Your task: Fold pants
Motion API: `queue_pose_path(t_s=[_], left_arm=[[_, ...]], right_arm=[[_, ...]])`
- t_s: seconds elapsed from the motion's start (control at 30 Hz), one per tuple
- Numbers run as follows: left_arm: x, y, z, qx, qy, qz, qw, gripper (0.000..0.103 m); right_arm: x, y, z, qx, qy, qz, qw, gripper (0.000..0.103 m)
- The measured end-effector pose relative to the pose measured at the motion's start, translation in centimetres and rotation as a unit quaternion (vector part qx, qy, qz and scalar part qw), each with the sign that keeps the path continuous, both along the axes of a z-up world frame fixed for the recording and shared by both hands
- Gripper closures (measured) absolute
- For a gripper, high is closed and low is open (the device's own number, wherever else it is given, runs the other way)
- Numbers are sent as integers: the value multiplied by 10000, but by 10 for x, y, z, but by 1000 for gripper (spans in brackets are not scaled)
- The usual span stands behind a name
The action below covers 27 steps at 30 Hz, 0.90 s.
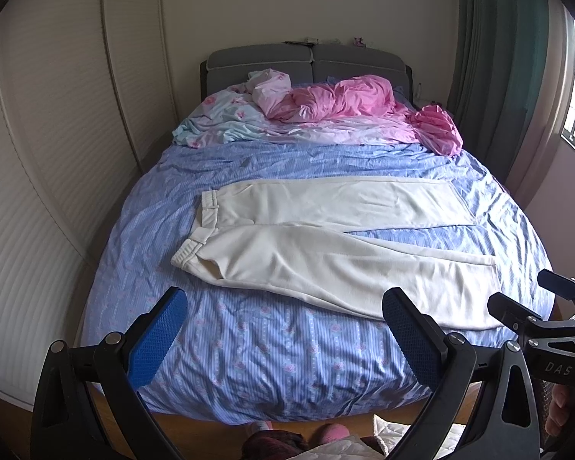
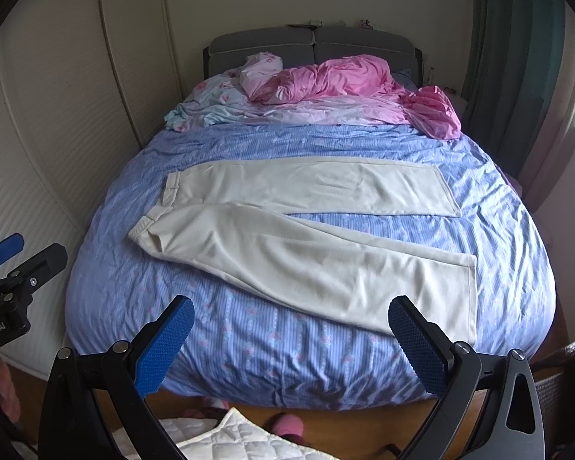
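- Currently, the pants (image 1: 326, 237) lie spread flat across the bed (image 1: 249, 364), waistband (image 1: 197, 230) toward 9 o'clock and both leg hems toward 3 o'clock, the legs splayed apart in a narrow V.
- Left gripper (image 1: 283, 341): jaws spread wide, holding nothing, hovering over the foot of the bed at 6 o'clock, clear of the fabric.
- Right gripper (image 2: 291, 345): jaws likewise spread and empty; its right finger (image 2: 418, 349) sits in front of the near leg hem (image 2: 467, 299) in its own view, and contact cannot be confirmed.
- Handling estimate: the cloth appears soft, light and limp, with shallow wrinkles; expect it to sag and drape when lifted, not to hold shape. Breakage risk appears nil.
- The blue cover (image 2: 249, 345) beneath is also loose; a deep pinch probably gathers it together with the pants.
- Recommended hold points: the near hem corner at 4 o'clock and the near waistband corner at 9 o'clock, pinching the thicker stitched edges only.
- The pink bedding (image 1: 345, 103) at 12 o'clock lies well apart.
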State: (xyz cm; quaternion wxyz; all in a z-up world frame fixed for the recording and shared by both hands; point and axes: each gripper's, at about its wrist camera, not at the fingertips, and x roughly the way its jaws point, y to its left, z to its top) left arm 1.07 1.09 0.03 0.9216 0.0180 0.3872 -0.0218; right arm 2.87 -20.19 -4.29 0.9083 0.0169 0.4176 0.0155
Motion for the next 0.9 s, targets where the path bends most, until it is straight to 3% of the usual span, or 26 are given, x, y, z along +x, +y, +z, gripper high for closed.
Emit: queue_pose_path(t_s=[0.27, 0.6, 0.9], left_arm=[[31, 37, -15, -127, 216, 48, 9997, 0], [111, 103, -43, -28, 675, -237, 9974, 0], [181, 157, -98, 113, 1166, -446, 9921, 0]], right_arm=[[19, 26, -9, -11, 243, -25, 9997, 0], [80, 89, -31, 100, 667, -417, 9969, 0], [132, 134, -80, 362, 833, -1075, 9900, 0]])
